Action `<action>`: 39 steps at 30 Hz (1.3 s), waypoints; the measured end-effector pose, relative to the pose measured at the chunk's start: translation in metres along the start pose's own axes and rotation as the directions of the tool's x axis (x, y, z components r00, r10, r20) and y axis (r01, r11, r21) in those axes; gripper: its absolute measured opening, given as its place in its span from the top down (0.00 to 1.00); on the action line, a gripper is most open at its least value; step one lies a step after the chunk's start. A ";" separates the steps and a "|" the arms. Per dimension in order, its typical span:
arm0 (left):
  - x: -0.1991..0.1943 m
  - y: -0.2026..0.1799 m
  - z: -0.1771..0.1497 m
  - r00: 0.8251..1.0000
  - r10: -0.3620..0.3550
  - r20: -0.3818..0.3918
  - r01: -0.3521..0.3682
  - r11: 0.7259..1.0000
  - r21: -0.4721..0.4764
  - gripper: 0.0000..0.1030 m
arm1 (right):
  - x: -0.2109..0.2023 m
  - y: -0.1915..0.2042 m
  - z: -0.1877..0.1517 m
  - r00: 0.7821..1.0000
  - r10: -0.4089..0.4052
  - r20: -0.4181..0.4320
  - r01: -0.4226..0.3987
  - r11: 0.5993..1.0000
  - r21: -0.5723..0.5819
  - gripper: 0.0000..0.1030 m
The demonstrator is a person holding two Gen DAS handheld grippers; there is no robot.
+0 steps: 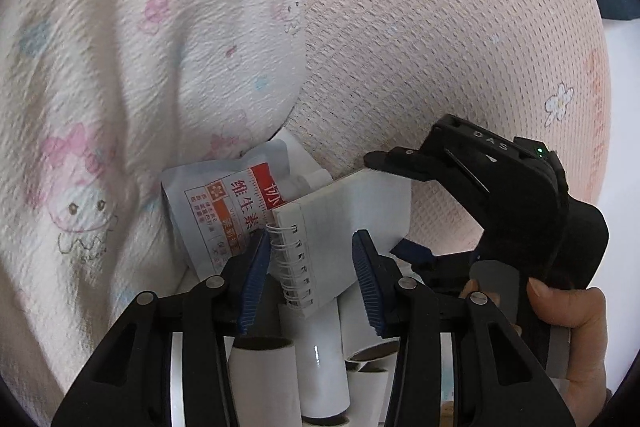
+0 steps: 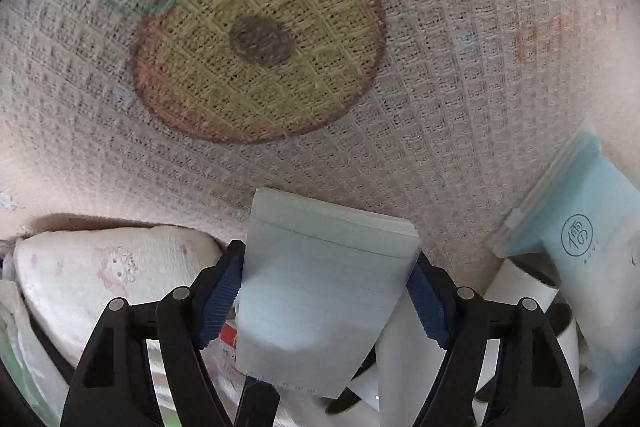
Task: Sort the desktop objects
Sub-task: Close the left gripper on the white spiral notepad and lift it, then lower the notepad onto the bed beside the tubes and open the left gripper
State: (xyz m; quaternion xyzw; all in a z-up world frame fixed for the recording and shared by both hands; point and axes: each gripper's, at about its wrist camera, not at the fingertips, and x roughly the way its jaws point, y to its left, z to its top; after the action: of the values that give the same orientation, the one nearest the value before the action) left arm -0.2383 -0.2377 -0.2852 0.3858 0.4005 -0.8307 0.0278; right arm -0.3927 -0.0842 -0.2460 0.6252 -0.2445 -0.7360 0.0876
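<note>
A white spiral notepad [image 1: 344,227] stands tilted among white tubes inside a fabric storage bin. My right gripper [image 2: 326,301] is shut on the notepad [image 2: 324,291], its blue pads on both side edges. In the left wrist view the right gripper [image 1: 396,203] comes in from the right and holds the pad's far end. My left gripper [image 1: 310,275] is open, its blue pads on either side of the pad's wire spiral without pressing it. A white sachet with red and orange print [image 1: 228,211] leans behind the notepad.
Several white cardboard tubes [image 1: 324,359] stand under the notepad. A folded cartoon-print cloth [image 1: 120,87] fills the left. The bin's pink waffle-weave wall [image 1: 440,47] has an embroidered fruit [image 2: 256,31]. A light blue zip pouch [image 2: 592,239] leans at the right.
</note>
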 end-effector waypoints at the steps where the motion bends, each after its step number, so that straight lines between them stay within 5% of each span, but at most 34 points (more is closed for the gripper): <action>1: 0.001 -0.001 0.000 1.000 0.001 0.003 -0.001 1.000 0.005 0.57 | -0.004 -0.001 0.000 1.000 0.018 0.007 -0.018 1.000 0.002 0.26; 10: -0.016 -0.034 -0.010 0.993 -0.108 0.056 0.099 0.986 0.137 0.57 | -0.074 -0.012 -0.013 0.984 0.138 0.112 -0.142 0.989 0.033 0.27; 18: -0.052 -0.071 -0.045 0.978 -0.201 0.056 0.172 0.928 0.330 0.57 | -0.147 -0.033 -0.042 0.959 0.197 0.202 -0.207 0.978 0.028 0.27; 20: -0.061 -0.077 -0.053 0.979 -0.200 0.047 0.168 0.911 0.376 0.57 | -0.148 -0.077 -0.063 0.952 0.218 0.216 -0.232 0.972 0.041 0.27; 21: -0.070 -0.073 -0.061 0.979 -0.200 0.041 0.168 0.902 0.397 0.57 | -0.136 -0.069 -0.067 0.949 0.226 0.220 -0.244 0.968 0.056 0.27; 29: -0.099 -0.073 -0.089 0.964 -0.263 -0.048 0.262 0.896 0.359 0.57 | -0.156 -0.141 -0.108 0.942 0.266 0.202 -0.288 0.953 0.088 0.27; 39: -0.136 -0.093 -0.118 0.946 -0.311 -0.097 0.324 0.874 0.363 0.57 | -0.196 -0.165 -0.148 0.928 0.301 0.221 -0.316 0.948 0.036 0.27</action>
State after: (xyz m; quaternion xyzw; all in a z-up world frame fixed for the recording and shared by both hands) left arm -0.1032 -0.1300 -0.1804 0.3279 0.2930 -0.8778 -0.1901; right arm -0.1812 0.1064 -0.1660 0.4994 -0.3737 -0.7664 0.1534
